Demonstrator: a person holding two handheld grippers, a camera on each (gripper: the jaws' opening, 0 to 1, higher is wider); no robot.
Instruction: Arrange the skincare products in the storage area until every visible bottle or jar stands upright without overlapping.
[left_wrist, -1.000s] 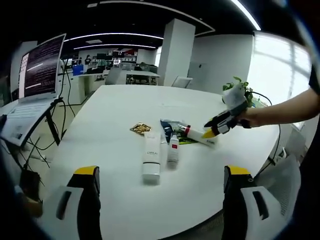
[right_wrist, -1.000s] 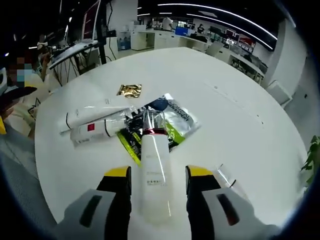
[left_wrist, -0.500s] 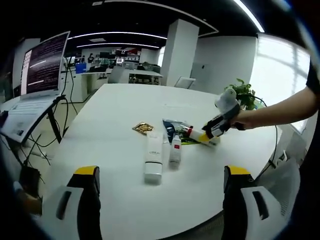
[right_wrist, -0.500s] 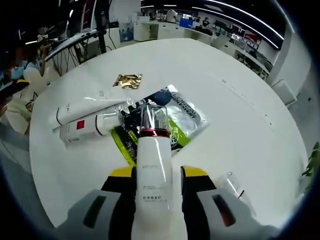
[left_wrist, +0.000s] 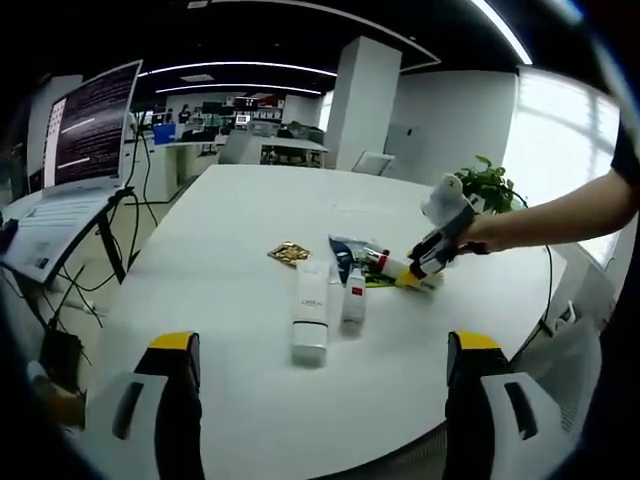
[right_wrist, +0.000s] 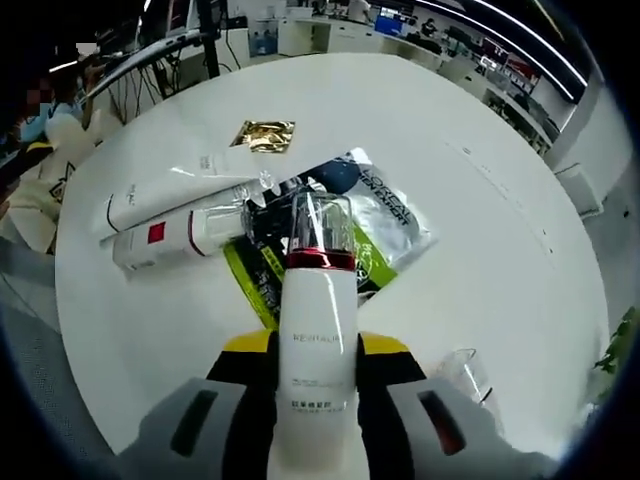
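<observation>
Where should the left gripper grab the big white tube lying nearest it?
Mid-body of the white tube, fingers across its width, coming from above. It lies flat, long axis toward the left gripper, with the small white bottle close alongside, so keep off that side.

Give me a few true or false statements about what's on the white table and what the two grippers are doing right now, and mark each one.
1. The right gripper is shut on the white bottle with the red band. True.
2. The left gripper holds a tube. False: its jaws stand apart with nothing between them.
3. The gold sachet lies on top of the green packet. False: it lies apart from it, on the bare table.
4. The long white tube lies flat beside a smaller bottle with a red square label. True.
5. A laptop stands on the white table. False: the laptop sits on a separate stand beside it.
</observation>
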